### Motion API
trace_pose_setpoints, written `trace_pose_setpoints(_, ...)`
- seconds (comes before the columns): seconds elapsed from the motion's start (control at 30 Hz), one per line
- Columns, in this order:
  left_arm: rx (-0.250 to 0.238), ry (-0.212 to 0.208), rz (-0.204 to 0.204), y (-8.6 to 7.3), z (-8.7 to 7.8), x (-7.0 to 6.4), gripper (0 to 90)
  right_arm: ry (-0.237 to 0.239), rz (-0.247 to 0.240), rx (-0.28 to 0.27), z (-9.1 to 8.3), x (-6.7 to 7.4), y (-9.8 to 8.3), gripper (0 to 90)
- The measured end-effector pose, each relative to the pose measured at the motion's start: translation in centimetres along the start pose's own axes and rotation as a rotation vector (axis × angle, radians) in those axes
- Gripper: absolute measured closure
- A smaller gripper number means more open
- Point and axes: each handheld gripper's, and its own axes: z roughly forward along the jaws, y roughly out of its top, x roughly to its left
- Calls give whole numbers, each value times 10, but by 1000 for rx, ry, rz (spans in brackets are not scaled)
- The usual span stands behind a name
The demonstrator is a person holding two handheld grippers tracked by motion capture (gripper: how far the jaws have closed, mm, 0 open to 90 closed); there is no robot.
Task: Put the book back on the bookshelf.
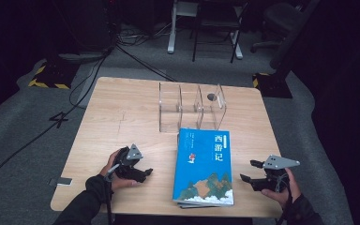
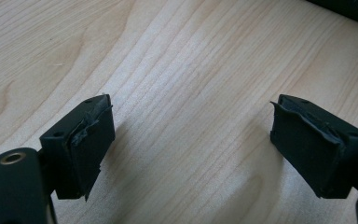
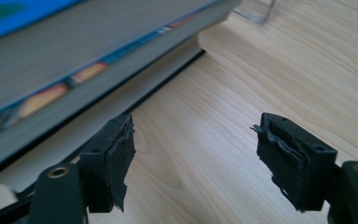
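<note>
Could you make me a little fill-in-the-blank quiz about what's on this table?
1. The top book has a ____ cover.
2. Behind the books stands a clear ____.
3. The jaws of the right gripper are ____, with nothing between them.
4. The left gripper is over bare ____.

Missing words: blue; rack; open; table
</note>
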Motion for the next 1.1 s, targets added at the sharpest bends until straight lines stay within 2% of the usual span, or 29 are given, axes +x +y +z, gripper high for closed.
trace_pose_setpoints(0.03, 1, 1, 0, 0, 0, 0, 140, 0, 0, 0, 0, 0, 0, 280)
trace_pose_setpoints(0.2, 18, -5, -7, 1, -3, -3, 181, 73, -72, -4, -4, 19, 12, 280)
trace_pose_setpoints(0.3, 12, -6, -5, 1, -2, -2, 188, 99, -125, 13, -4, 28, 16, 279)
trace_pose_setpoints(0.4, 0, -8, -4, 1, -1, 0, 184, 134, -148, 8, -5, 35, 20, 279)
trace_pose_setpoints(0.57, -3, -7, -4, 1, -1, -1, 184, 143, -175, 19, -3, 42, 24, 273)
trace_pose_setpoints(0.93, 0, -8, -6, 1, 0, -1, 181, 140, -165, 10, -5, 42, 25, 273)
trace_pose_setpoints(1.1, 2, -8, -2, 2, 0, -1, 181, 141, -144, -8, -6, 40, 26, 273)
